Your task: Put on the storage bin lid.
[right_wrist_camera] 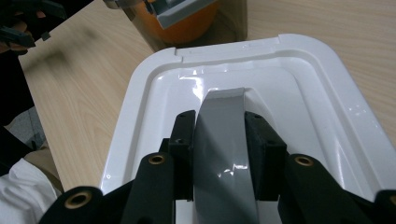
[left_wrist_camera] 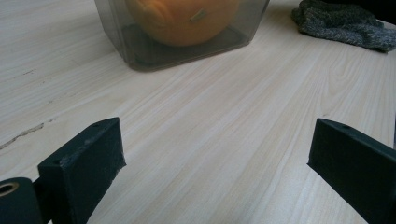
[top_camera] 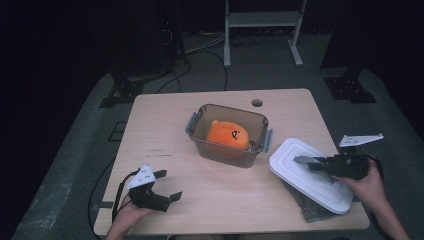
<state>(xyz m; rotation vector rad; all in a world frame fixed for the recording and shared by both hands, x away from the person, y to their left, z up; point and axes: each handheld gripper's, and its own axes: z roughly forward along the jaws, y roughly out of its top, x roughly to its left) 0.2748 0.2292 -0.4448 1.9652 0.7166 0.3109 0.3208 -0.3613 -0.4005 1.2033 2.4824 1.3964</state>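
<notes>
A clear grey container (top_camera: 226, 153) stands mid-table with an orange plush toy (top_camera: 227, 135) inside. To its right a white lid (top_camera: 300, 182) lies on the table, tilted over a grey cloth (top_camera: 312, 210). My right gripper (top_camera: 312, 164) is shut on the lid's grey handle (right_wrist_camera: 224, 140), which runs between the jaws (right_wrist_camera: 220, 122) above the lid (right_wrist_camera: 299, 74). My left gripper (top_camera: 170, 184) rests near the front left edge, open and holding nothing. Its wide-apart jaws (left_wrist_camera: 217, 149) face the container (left_wrist_camera: 140, 51) and the toy (left_wrist_camera: 187, 18).
The cloth (left_wrist_camera: 343, 21) lies on the table right of the container. A round hole (top_camera: 257, 103) sits near the table's far edge. Latches (top_camera: 191, 122) hang at the container's ends. A white frame (top_camera: 262, 30) and cables lie on the floor beyond.
</notes>
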